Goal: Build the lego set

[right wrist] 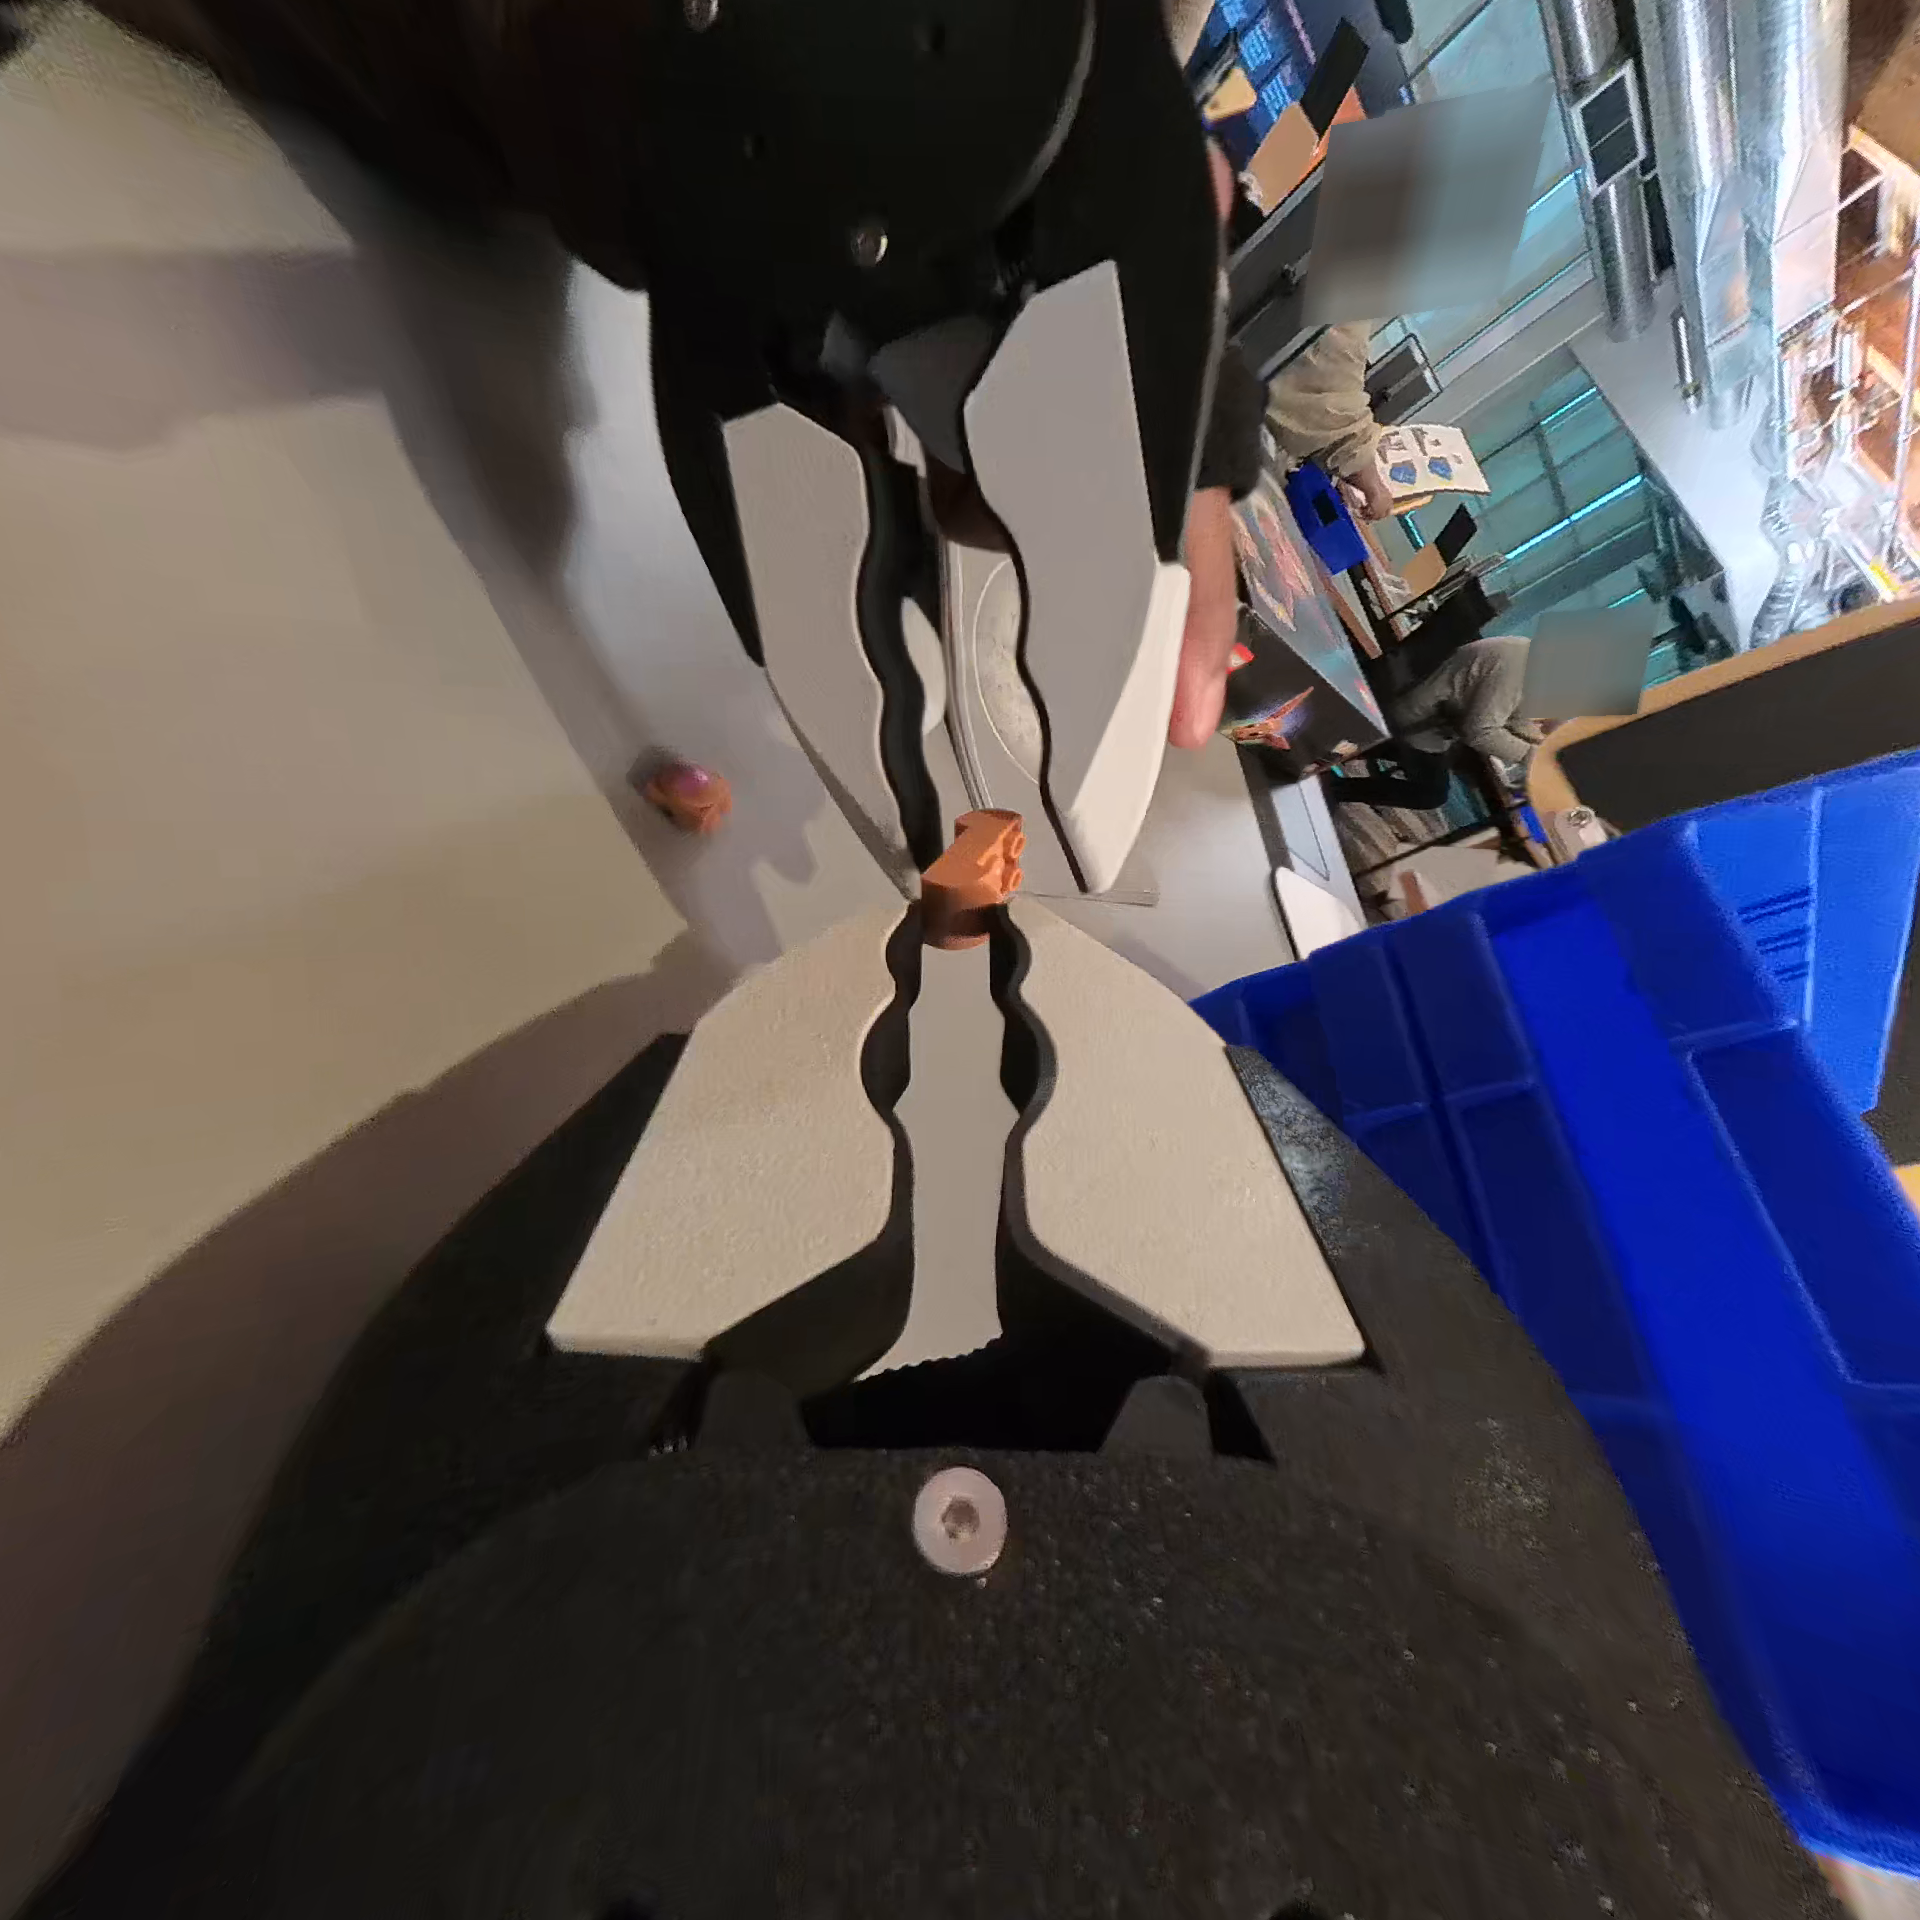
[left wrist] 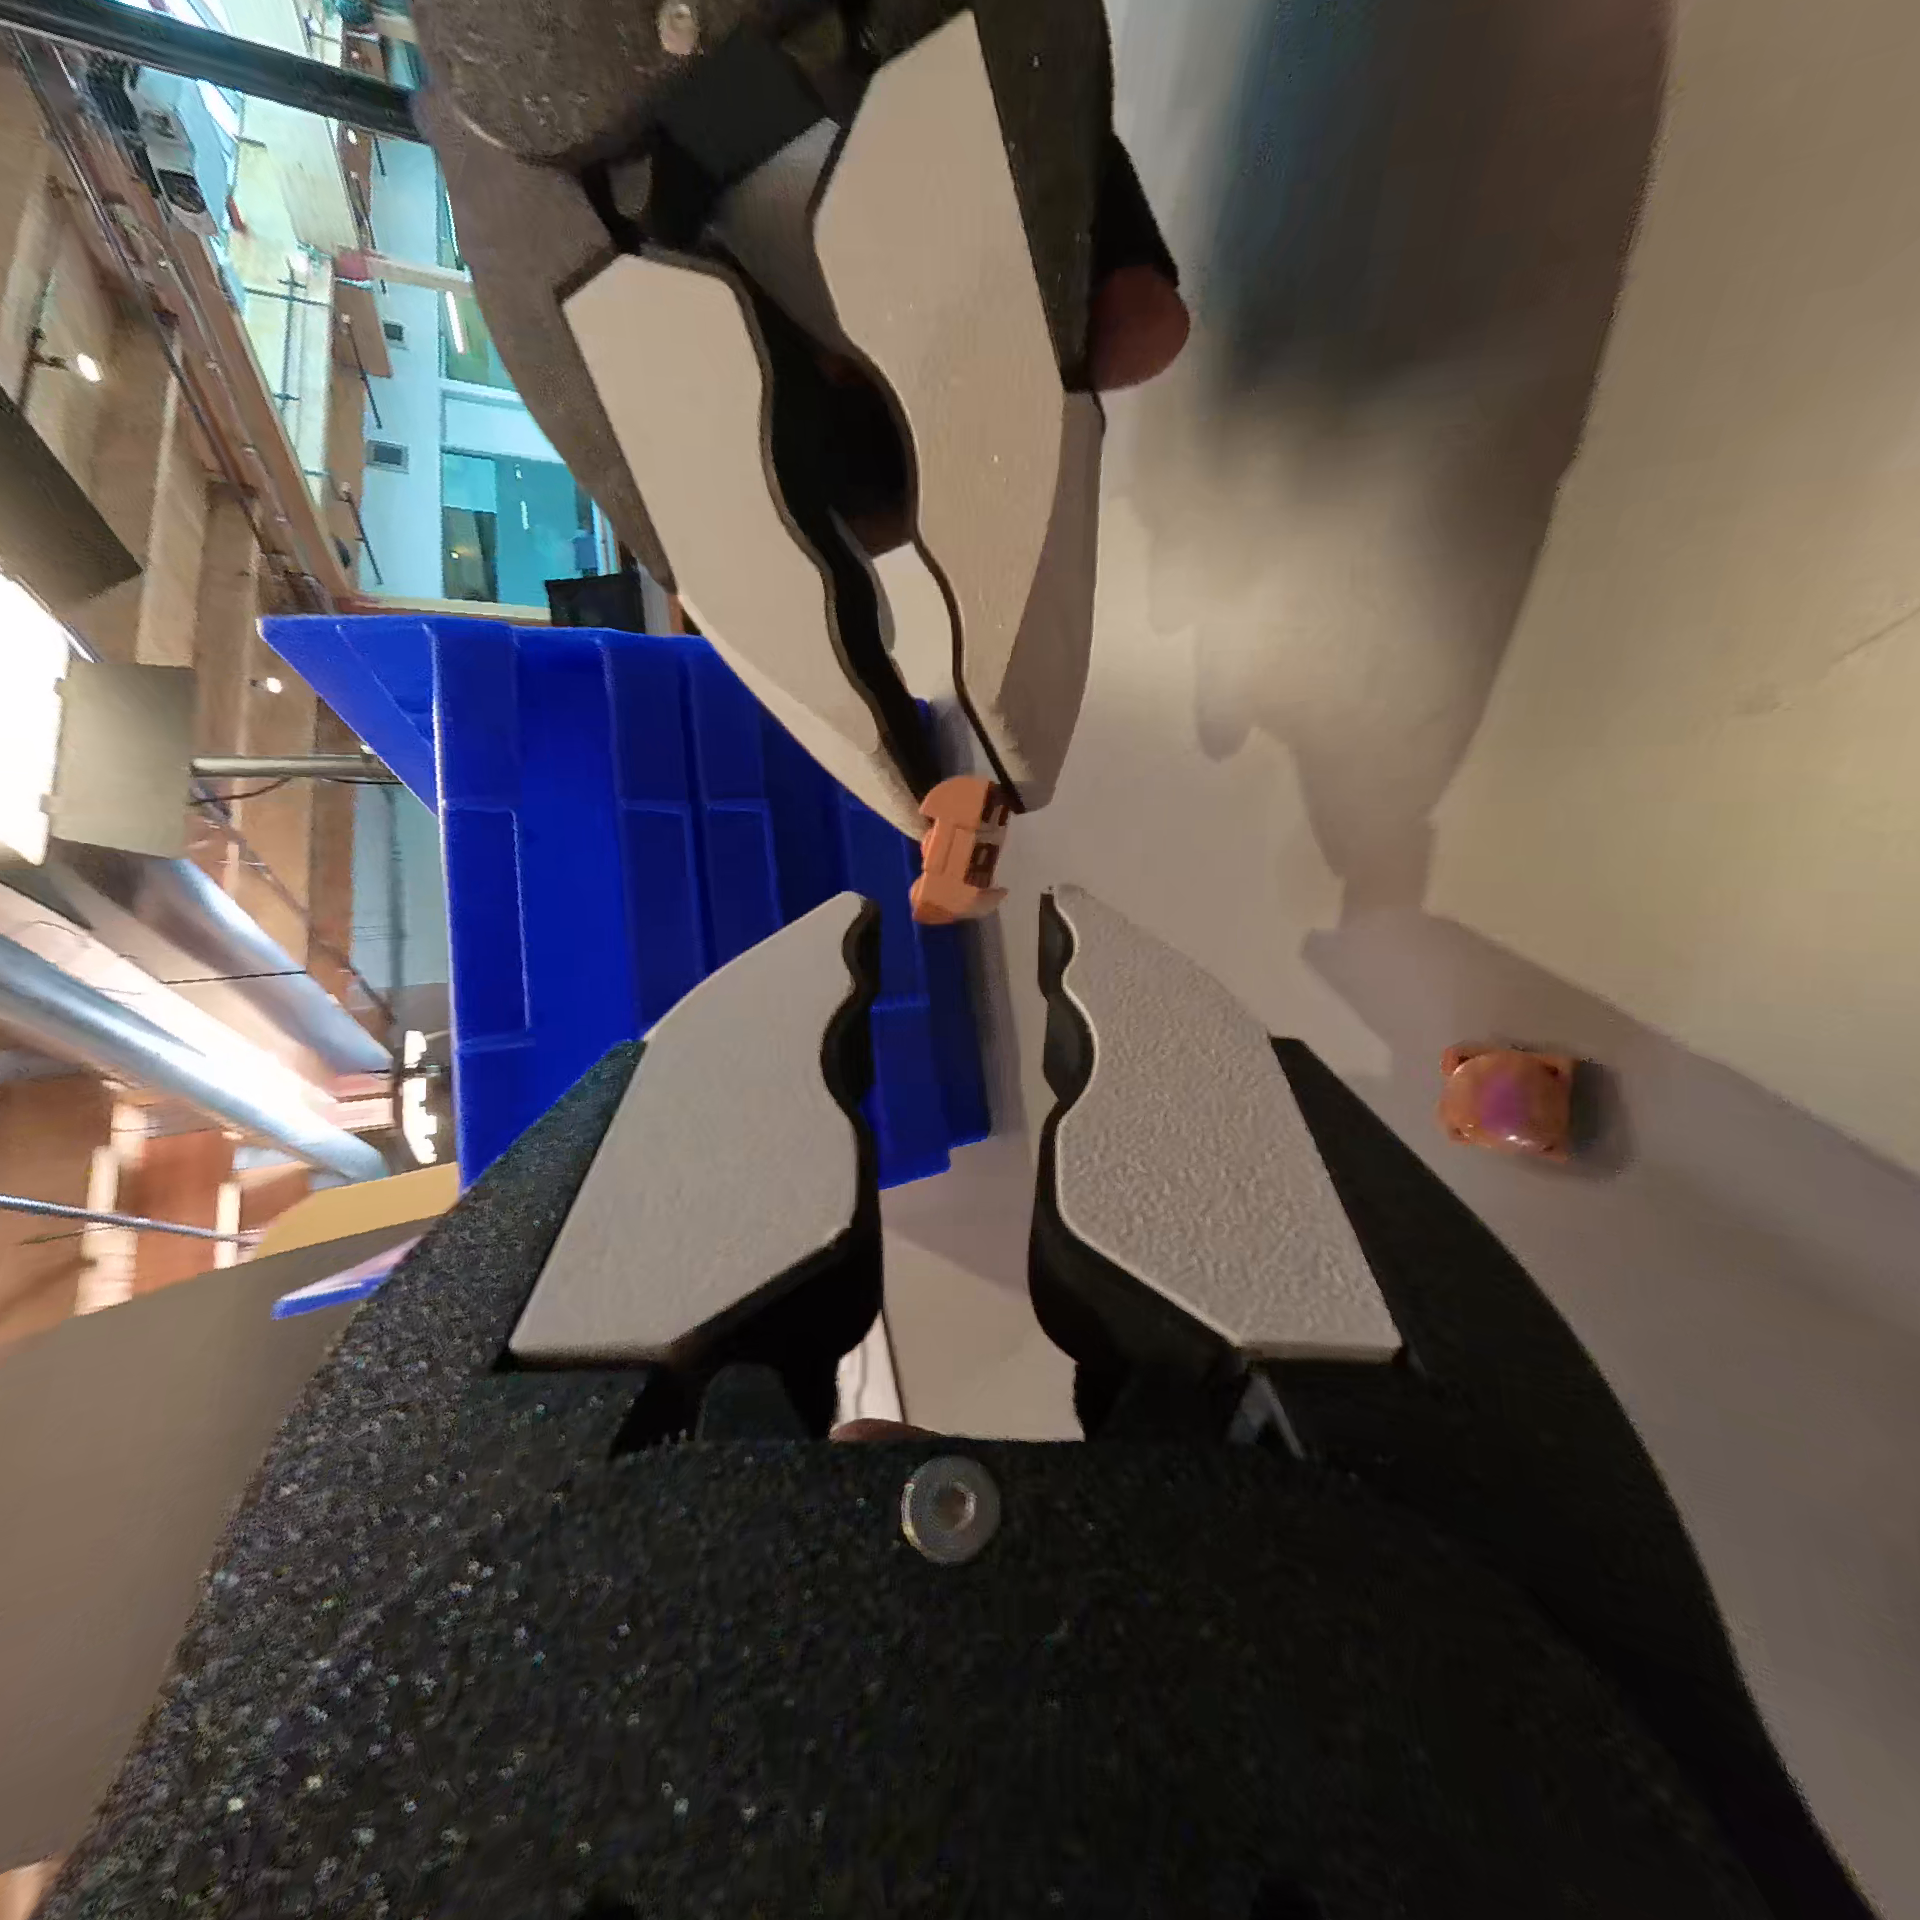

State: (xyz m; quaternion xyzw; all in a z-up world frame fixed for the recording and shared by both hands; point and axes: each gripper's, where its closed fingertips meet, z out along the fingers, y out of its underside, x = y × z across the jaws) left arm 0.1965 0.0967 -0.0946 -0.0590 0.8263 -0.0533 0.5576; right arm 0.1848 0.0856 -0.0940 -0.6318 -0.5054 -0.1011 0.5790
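Here right hand-held gripper (right wrist: 956,914) pinches orange lego piece (right wrist: 971,873); left hand-held gripper (left wrist: 956,904) agape; no legible writing.

Black grippers (left wrist: 961,894), grey wavy fingers (right wrist: 748,1153), seemingly steel screws

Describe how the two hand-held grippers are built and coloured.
Both match. The left hand-held gripper and the right hand-held gripper each have a rough, speckled black body with one silver screw, and two pale grey textured fingers with wavy black inner edges. No cables show.
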